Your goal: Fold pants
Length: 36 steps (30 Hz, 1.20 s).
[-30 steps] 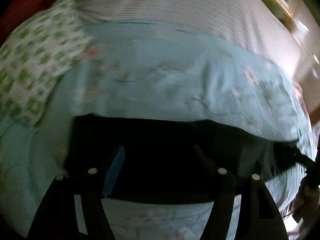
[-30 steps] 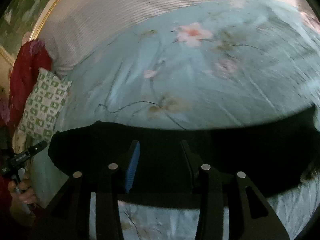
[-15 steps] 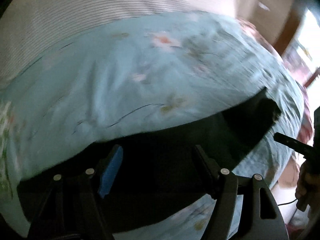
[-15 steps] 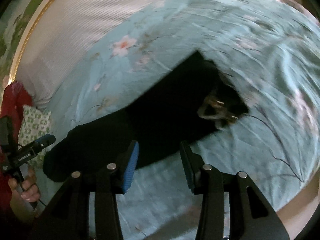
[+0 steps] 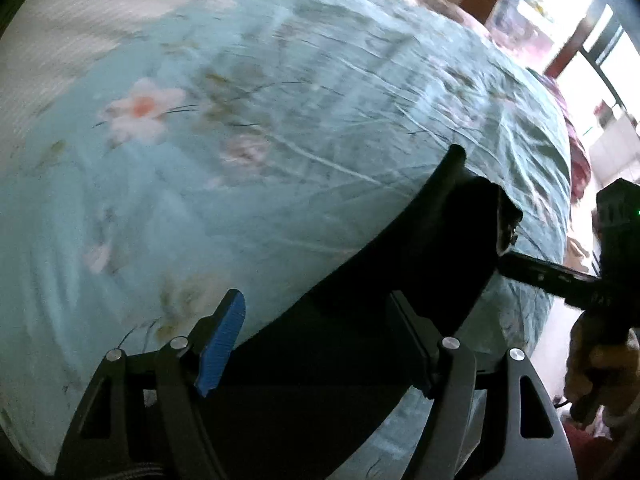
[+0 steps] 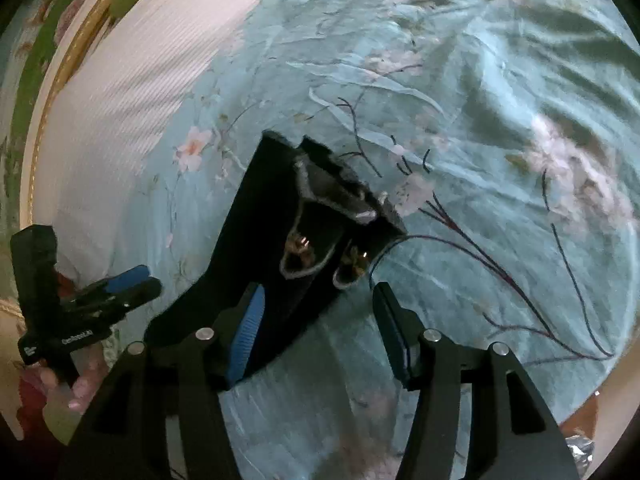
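Observation:
Black pants (image 5: 372, 320) lie flat on a light blue floral bedspread (image 5: 240, 160). In the right wrist view the pants (image 6: 264, 240) run from lower left to their open waistband (image 6: 332, 208), where the lining and metal clasps show. My left gripper (image 5: 316, 336) is open and empty, its fingers spread over the pants. My right gripper (image 6: 316, 320) is open and empty, just in front of the waistband end. Each view shows the other hand-held gripper at its side: the right one (image 5: 560, 280) and the left one (image 6: 100, 296).
A white striped headboard or cover (image 6: 132, 80) lies beyond the bedspread. A gold-framed wall edge (image 6: 60, 60) is at far left. The bed's near edge (image 6: 580, 392) shows at lower right. A bright window (image 5: 580, 40) is at upper right.
Both grippers have swung to the right, toward the waistband end of the pants. The green patterned pillow has left the views. The pants have not moved and both grippers stay open.

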{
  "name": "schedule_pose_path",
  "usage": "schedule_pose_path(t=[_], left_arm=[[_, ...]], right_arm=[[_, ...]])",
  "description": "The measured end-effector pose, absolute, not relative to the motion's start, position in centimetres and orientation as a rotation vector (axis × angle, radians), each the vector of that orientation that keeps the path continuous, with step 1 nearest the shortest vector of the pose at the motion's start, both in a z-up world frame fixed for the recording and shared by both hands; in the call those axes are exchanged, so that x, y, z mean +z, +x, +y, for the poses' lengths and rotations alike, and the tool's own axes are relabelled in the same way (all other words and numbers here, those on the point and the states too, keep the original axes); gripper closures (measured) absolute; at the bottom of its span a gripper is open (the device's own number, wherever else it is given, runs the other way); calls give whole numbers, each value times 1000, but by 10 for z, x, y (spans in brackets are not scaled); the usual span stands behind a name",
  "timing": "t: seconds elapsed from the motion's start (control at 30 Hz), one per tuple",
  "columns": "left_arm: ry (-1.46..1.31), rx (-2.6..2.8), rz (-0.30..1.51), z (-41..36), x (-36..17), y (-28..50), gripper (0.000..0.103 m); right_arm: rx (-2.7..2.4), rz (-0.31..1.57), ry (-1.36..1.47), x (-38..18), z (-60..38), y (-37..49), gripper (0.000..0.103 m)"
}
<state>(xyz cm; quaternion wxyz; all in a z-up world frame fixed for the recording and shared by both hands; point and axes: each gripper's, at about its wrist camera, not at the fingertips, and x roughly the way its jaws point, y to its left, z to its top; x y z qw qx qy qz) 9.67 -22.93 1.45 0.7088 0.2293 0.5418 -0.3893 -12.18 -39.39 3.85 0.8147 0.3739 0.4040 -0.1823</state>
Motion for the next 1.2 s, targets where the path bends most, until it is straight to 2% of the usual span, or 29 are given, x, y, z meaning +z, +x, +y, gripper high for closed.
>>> schedule_pose_path(t=[0.23,0.27,0.33,0.37,0.6,0.7,0.77,0.83,0.87,0.97,1.2], left_arm=[[521,-978,1293,-285,-17,111,30],[524,-983,1301,-290,-19,111,30],[531,-1007,1316,-300,-23,112,30],[542,-1020,1322,-307,-26,111,30],[600,-1086,1356,-348,-41,103,33],[578,-1108,1374,-362,-46,104,43],[551,-1154,1391,-371,-44,104,68],[554,-1189,1385,-377,-41,99,85],[570,-1193,1360,-381,-39,94,90],[593,-1189,1298,-383,-32,84,93],[458,-1200,1245,-355,9,86,94]], right_arm=[[-370,843,750,34,-398,-109,45],[-369,841,745,34,-400,-108,49],[-374,845,739,31,-405,-105,73],[-373,844,751,29,-410,-104,89],[-365,747,849,30,-443,-126,91],[-354,747,853,28,-445,-128,91],[-345,746,844,28,-444,-130,91],[-335,746,839,28,-444,-132,91],[-331,745,839,28,-444,-133,91],[-314,739,827,31,-442,-139,91],[-179,665,825,55,-425,-138,91]])
